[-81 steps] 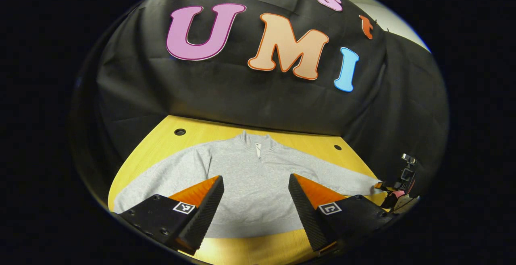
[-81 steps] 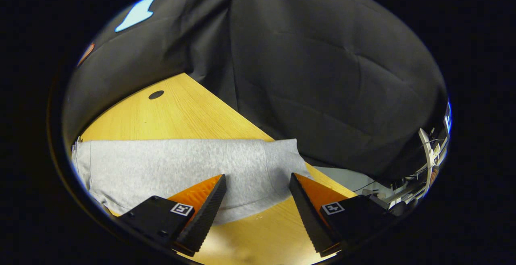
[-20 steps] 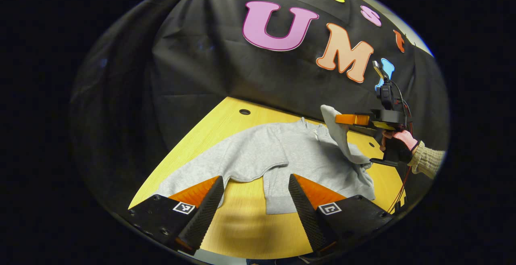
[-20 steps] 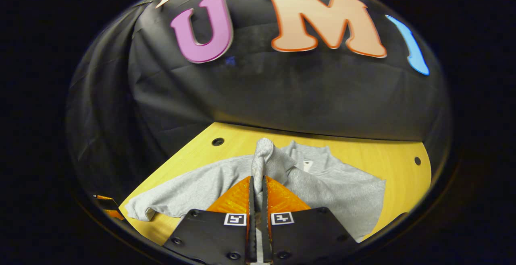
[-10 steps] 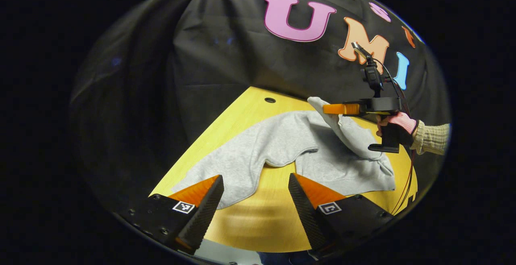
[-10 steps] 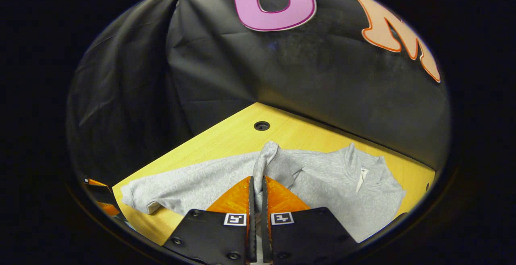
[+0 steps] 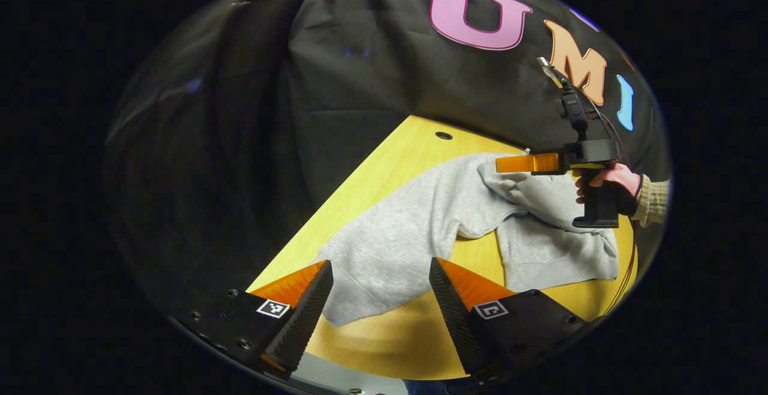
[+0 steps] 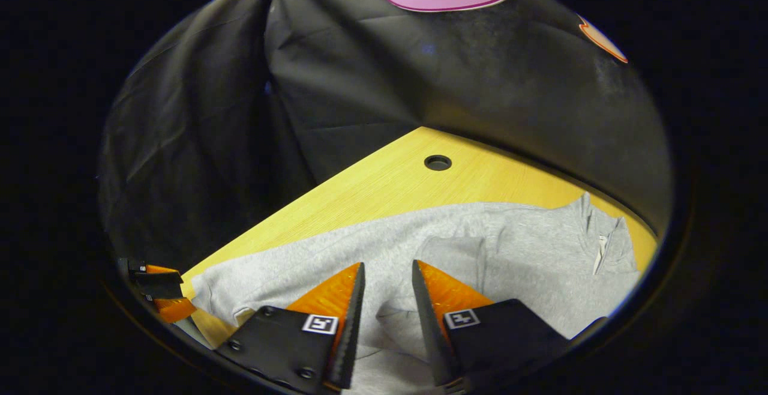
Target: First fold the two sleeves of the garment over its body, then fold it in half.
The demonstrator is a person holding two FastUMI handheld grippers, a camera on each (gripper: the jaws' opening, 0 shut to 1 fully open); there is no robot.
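Note:
A grey zip-neck sweatshirt (image 7: 414, 233) lies spread on the yellow table (image 7: 390, 167). My left gripper (image 7: 381, 296) is open, low over the end of the left sleeve (image 7: 372, 263), whose cuff lies between its fingers. In the left gripper view my right gripper (image 7: 501, 164) hovers over the body, above the right sleeve (image 7: 540, 194), which lies folded across the chest. In the right gripper view my right gripper (image 8: 387, 299) is open with the folded sleeve (image 8: 450, 254) lying loose just beyond its tips. The collar (image 8: 600, 233) is at the right. My left gripper (image 8: 157, 290) shows at the far left.
A gloved hand (image 7: 612, 182) with a knit cuff holds the right gripper. A round hole (image 8: 437, 162) sits in the table near the back edge, with another hole (image 7: 443, 135) in the left gripper view. Black cloth walls close in behind and to the left. Bare wood lies under the left sleeve.
My right gripper carried the right sleeve across the body, lowered and opened, letting it go. My left gripper swung left until the left sleeve's cuff lay between its fingers.

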